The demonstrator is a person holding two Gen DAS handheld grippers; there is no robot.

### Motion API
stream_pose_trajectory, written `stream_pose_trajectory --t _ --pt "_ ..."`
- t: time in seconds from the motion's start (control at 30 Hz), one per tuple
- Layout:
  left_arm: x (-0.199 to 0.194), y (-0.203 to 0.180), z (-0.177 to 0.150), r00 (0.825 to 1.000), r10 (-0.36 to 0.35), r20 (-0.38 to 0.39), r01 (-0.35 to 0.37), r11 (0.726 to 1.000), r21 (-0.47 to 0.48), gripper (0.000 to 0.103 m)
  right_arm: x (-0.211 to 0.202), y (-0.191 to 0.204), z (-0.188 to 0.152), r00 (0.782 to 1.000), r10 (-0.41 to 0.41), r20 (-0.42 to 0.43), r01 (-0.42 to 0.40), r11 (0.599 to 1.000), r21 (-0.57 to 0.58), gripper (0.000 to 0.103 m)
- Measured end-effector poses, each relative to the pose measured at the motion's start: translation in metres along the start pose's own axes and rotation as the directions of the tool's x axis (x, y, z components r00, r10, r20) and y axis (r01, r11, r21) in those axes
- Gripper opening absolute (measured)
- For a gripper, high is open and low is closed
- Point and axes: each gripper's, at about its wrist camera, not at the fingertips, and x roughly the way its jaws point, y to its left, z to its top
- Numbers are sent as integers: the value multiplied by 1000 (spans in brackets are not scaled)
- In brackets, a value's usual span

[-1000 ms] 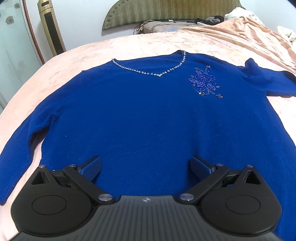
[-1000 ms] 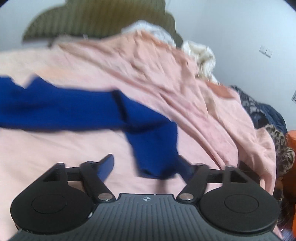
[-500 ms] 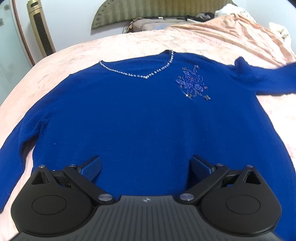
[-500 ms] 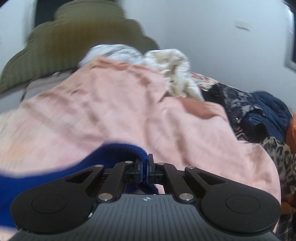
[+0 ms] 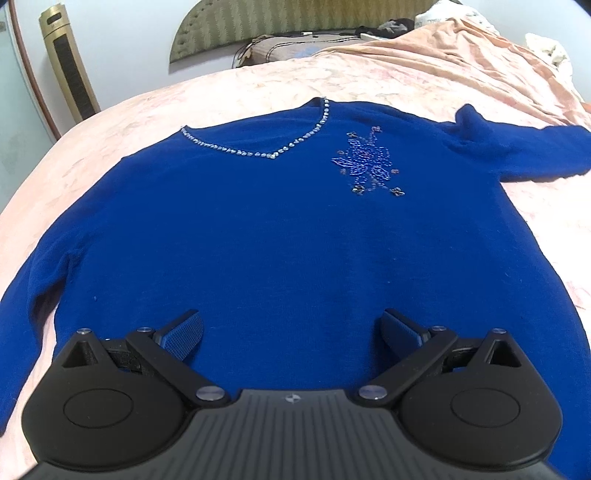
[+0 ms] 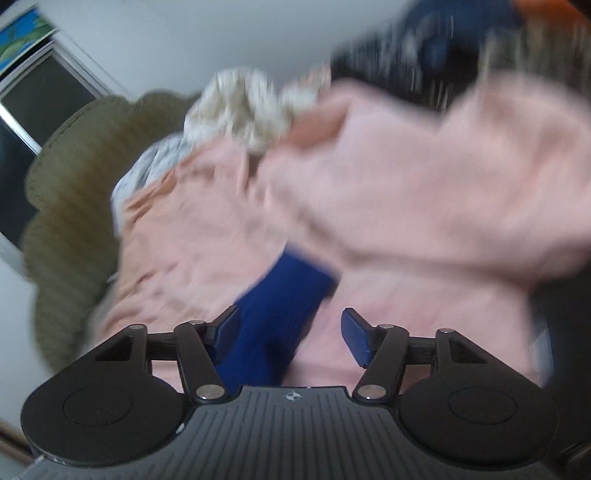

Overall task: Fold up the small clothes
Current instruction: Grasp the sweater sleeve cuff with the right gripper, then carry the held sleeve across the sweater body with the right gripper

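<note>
Here the blue sweater point(image 5: 280, 236) lies flat on the pink bedspread point(image 5: 258, 88) below an olive headboard point(image 5: 280, 26), both claws spread.

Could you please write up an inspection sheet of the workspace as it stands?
Surface: bed under a pink sheet.
Job's things: blue sweater flat, front up; one sleeve stretched sideways.
Clutter: pile of clothes near the headboard.
Grippers: left gripper open over the hem; right gripper open, jaws just opened, sleeve end between them, unpinched.
Cables: nothing seen.
Surroundings: tower fan, white wall.
</note>
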Motion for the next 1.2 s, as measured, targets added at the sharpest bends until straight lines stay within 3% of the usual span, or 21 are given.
stream_pose_trajectory --t 0.1,0.17,0.2,0.23,0.27,0.3,0.4,0.5,0.6,0.67,0.8,0.93,1.1,1.2 --pt "-2 -1 1 1000 11 5 -11 1000 19 103 21 2 -4 1000 21 20 -21 1000 17 61" --pt "-4 1 1 1000 21 7 -21 1000 18 103 40 0 3 998 65 13 -66 996 61 55" --pt "-5 3 1 1000 28 6 -28 1000 15 103 45 -1 4 997 76 13 -76 993 87 45" --pt "-5 5 1 999 34 7 -34 999 9 103 47 1 8 998 67 14 -68 993 93 25" --pt "-6 8 1 999 39 8 -39 999 2 103 45 4 9 999 47 22 -49 995 82 15" --pt "-7 9 1 999 41 8 -41 999 -4 103 41 6 11 999 39 39 -41 997 62 11" --pt "-8 13 1 999 45 11 -45 999 -18 103 12 24 17 992 3 125 5 998 -61 10" --pt "-12 14 2 997 70 29 -70 998 -9 103 -27 51 21 965 -33 259 89 974 -210 10" --pt "-16 16 2 993 101 60 -101 995 1 103 -63 85 8 925 -29 380 184 907 -379 10" --pt "-17 20 2 991 115 72 -115 993 -2 103 -82 112 -17 914 31 405 199 835 -513 10" --pt "-15 31 2 989 133 70 -132 991 -24 103 -97 156 -84 945 162 284 96 692 -716 10" --pt "-13 43 0 986 154 65 -151 988 -41 103 -101 188 -159 969 223 107 -41 573 -818 10" --pt "-10 59 -6 984 170 51 -166 984 -72 103 -105 220 -240 964 254 -74 -186 450 -874 10" --pt "-9 67 -9 984 170 43 -166 982 -93 103 -105 237 -275 961 236 -145 -235 418 -878 10"
